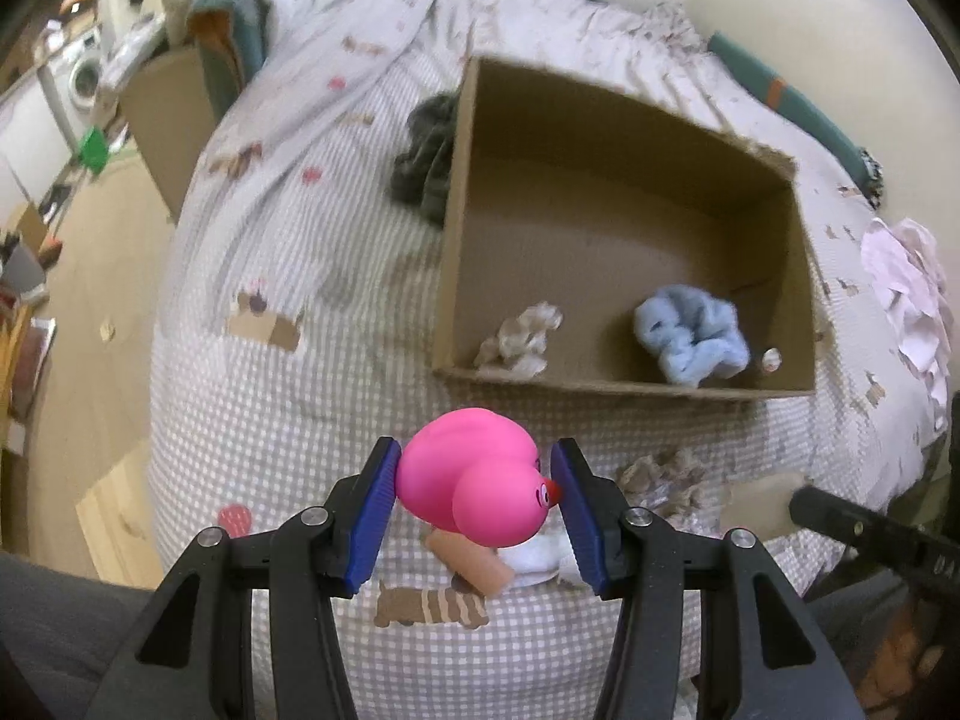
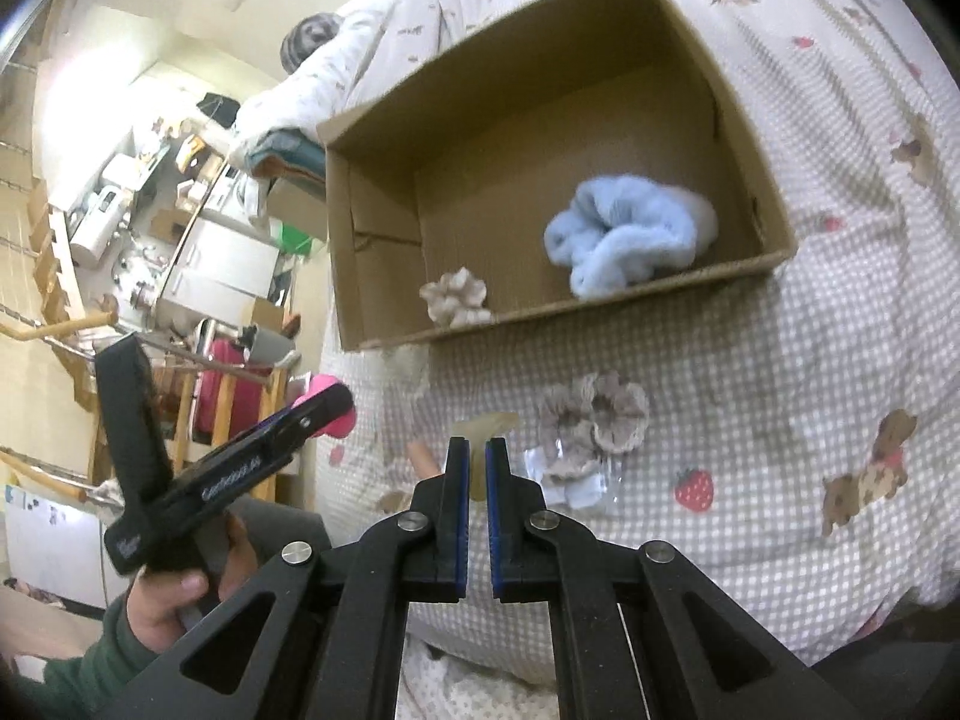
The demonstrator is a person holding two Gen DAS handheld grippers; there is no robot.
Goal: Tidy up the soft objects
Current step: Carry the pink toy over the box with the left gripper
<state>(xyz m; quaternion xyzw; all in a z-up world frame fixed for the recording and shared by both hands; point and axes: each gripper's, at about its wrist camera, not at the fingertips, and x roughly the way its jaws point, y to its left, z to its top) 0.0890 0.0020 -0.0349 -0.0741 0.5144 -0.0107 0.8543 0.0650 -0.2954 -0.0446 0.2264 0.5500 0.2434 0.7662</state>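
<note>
Left gripper (image 1: 474, 495): jaws part open, clamped on a pink rubber duck (image 1: 474, 480), pads pressing both sides, duck lifted off the bed. Right gripper (image 2: 477, 480): jaws nearly shut on a thin pale yellowish soft piece (image 2: 486, 429), which sticks out past the tips; only a narrow slit between the pads.

Cardboard box (image 1: 450, 228) sits open on the bed ahead of both jaws. Inside, near the front wall: light blue fluffy scrunchie (image 1: 690, 333) and a beige scrunchie (image 1: 522, 339).

Left wrist view only:
- dark grey fuzzy item (image 1: 423, 159) on the bed, touching the box's outer left wall
- small round pale thing (image 1: 771, 359) in the box's front right corner, too small to identify
- peach cylinder-shaped soft piece (image 1: 474, 561) and something white (image 1: 534, 558) on the bed directly under the duck
- pale pink crumpled cloth (image 1: 912, 294) far right of the box
- right gripper's black body enters at the right edge

Right wrist view only:
- person's hand (image 2: 174, 594) in a dark green sleeve gripping the left gripper's handle, left of the right jaws; duck mostly hidden behind it
- a second beige scrunchie (image 2: 594, 411) on the bed just right of the right jaws, between them and the box, with clear plastic wrap (image 2: 576, 483) beside it

Surface: bed with a grey-and-white gingham cover (image 2: 750, 420), dachshund and strawberry prints. Room off its left side is cluttered: wood floor (image 1: 102, 276), washing machine (image 1: 84, 75), wooden rail, white cabinets.
</note>
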